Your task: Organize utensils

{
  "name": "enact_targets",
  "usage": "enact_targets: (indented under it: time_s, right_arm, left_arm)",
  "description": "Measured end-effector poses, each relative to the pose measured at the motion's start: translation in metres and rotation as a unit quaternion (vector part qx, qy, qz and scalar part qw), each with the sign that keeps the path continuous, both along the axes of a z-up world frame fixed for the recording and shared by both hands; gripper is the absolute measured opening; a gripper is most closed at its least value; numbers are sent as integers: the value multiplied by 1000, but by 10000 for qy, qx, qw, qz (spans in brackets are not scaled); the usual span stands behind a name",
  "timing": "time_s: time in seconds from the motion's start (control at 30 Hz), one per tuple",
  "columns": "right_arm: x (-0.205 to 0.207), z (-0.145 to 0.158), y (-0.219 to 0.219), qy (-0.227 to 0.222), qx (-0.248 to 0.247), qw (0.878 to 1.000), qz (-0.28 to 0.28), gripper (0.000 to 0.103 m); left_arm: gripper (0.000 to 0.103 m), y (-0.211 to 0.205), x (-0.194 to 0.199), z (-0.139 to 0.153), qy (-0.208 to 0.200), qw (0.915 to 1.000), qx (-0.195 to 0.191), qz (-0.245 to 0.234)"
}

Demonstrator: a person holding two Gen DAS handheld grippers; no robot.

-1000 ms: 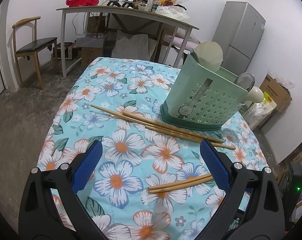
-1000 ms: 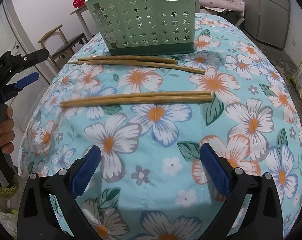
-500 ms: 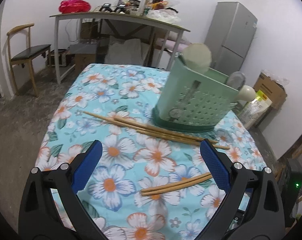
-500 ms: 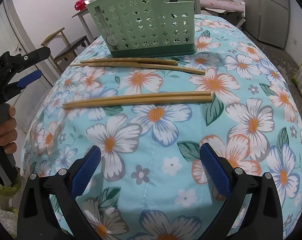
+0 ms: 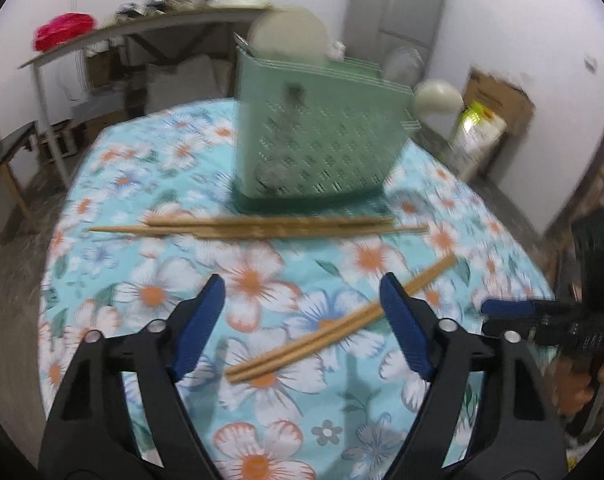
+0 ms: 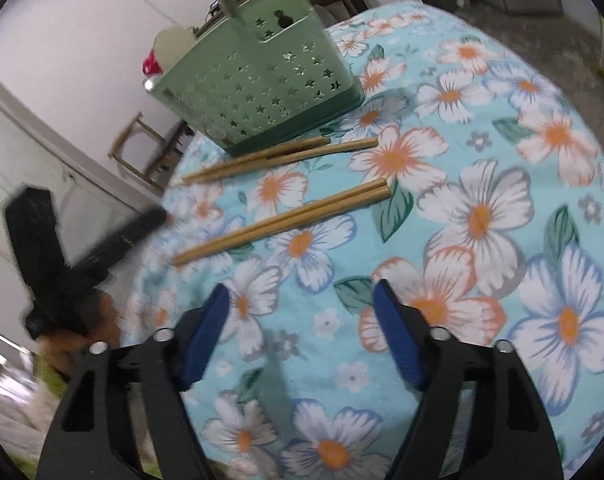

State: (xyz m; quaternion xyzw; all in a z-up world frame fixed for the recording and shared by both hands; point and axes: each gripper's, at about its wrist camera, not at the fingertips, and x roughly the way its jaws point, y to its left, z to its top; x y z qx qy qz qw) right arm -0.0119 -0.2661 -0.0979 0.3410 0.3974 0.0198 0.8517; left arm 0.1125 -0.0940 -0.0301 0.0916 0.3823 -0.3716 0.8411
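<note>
A green perforated utensil basket [image 5: 318, 132] [image 6: 261, 84] stands on the flowered tablecloth [image 5: 141, 184] [image 6: 502, 160], with spoons and a pale spatula in it. One pair of wooden chopsticks [image 5: 261, 228] [image 6: 277, 158] lies against its base. A second pair [image 5: 334, 324] [image 6: 285, 220] lies nearer. My left gripper [image 5: 302, 284] hovers over that second pair, its jaws closing, its pads clear of the sticks. My right gripper [image 6: 302, 288] [image 5: 542, 316] is short of the same pair, its jaws closing on nothing. The left gripper [image 6: 61, 260] shows blurred at the table's left edge.
Beyond the table are a cluttered desk [image 5: 141, 32], a grey fridge [image 5: 402, 8], a cardboard box [image 5: 498, 104] and a wooden chair [image 5: 1, 152] [image 6: 141, 148]. The cloth drops off at the table's rounded edges on both sides.
Both grippers have rolled and their jaws have narrowed. The left one has swung round over the near chopsticks, and the right gripper now shows in its view.
</note>
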Motion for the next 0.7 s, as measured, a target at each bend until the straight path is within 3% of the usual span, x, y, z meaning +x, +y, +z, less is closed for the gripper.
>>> enact_targets:
  time_s: [0.07,0.2,0.5,0.7]
  right_arm:
    - [0,-2,-3,-83,379,9992,12,60]
    - [6,-4,-1,-154,675,9976,51,55]
    - [19,-19,-7,32,1255,9919,-181,41]
    - [30,-27,-10,105,1456,9881,-483,34]
  left_arm:
    - [61,-5,1,-10,144,9996,177,-145]
    - [43,-8,7,-28,520,9978,404,-117]
    - [6,9,-1,-36,1369,9903,254,9]
    - [0,24,-13,-40,2007,9793,-142,212]
